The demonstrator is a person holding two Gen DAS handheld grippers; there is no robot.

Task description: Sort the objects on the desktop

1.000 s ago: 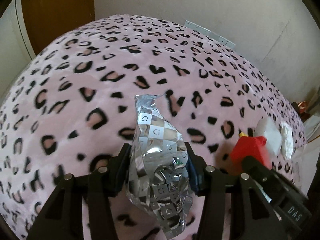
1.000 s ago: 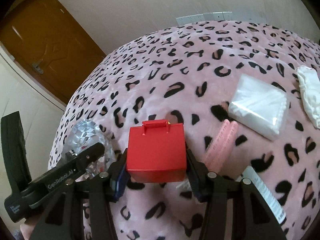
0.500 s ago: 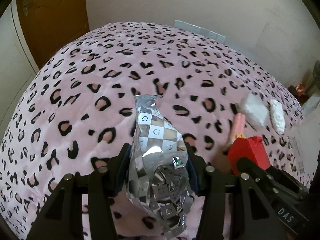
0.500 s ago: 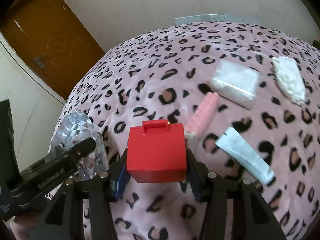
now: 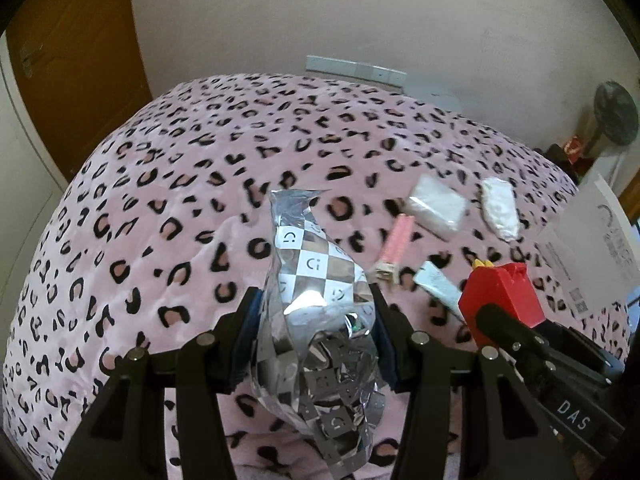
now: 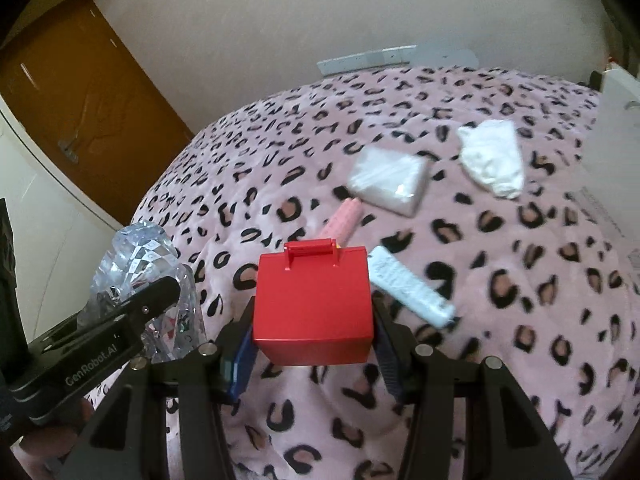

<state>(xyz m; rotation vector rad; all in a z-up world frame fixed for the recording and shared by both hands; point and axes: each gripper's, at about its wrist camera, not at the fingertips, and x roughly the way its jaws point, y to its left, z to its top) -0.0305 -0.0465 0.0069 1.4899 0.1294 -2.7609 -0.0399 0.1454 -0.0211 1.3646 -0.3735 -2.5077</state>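
wide bare leopard blanket (image 5: pixel 168 208) left of tongs-held foil pouch (image 5: pixel 316 308)

Brown door (image 6: pixel 80 92), standing fan (image 5: pixel 614 114).

Both grippers are black, with silver screw heads. The left gripper (image 5: pixel 316 336) has blue-edged pads (image 5: pixel 249 330). The right gripper (image 6: pixel 314 340), lower centre, has them too.

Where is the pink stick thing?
The pink stick lies on the leopard blanket, just beyond the red box in the right wrist view, between the clear packet and the white tube.
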